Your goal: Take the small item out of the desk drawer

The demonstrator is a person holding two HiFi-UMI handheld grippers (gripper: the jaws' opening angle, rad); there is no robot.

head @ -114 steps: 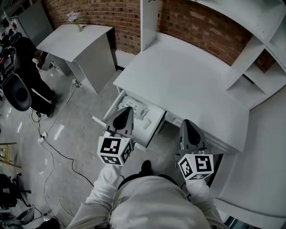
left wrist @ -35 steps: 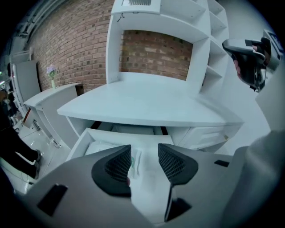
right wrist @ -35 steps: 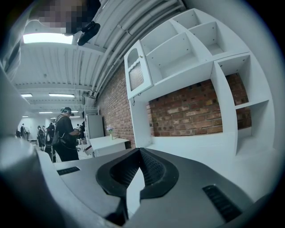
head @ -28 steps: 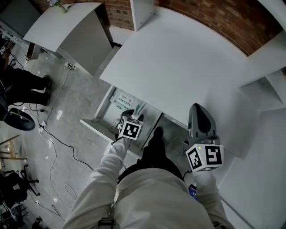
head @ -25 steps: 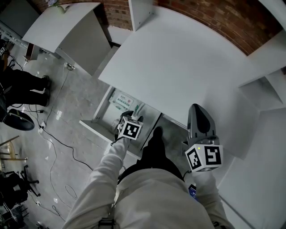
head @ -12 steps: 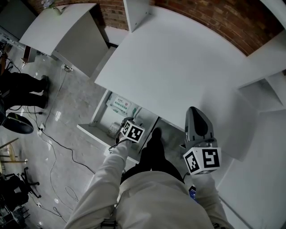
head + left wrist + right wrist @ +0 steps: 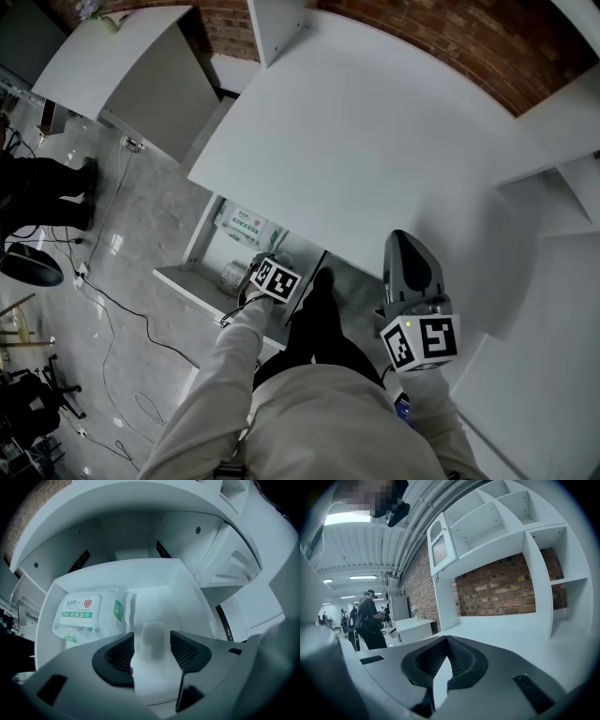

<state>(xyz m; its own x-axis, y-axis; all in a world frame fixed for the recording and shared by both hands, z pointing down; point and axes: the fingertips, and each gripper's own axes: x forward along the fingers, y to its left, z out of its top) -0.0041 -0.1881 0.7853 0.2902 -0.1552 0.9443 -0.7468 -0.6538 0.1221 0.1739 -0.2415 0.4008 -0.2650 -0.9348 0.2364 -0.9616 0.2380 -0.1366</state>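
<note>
Where the left claw point(image 7: 151, 645) stands: inside the open white desk drawer point(image 7: 190, 597), jaws just widened, released, straddling a small whitish capped bottle point(image 7: 153, 632) without pressing on it.
Right claw point(image 7: 446, 645): clenched, empty, by the white tabletop point(image 7: 511, 634).
Bottle's handling: probably light, stiff and slippery; pinch its body below the cap.
Beyond: soft white wet-wipe pack point(image 7: 80, 616).

A red brick wall point(image 7: 441, 33) backs white shelving point(image 7: 511, 517); cables point(image 7: 122, 305) trail across glossy grey floor point(image 7: 141, 206).
</note>
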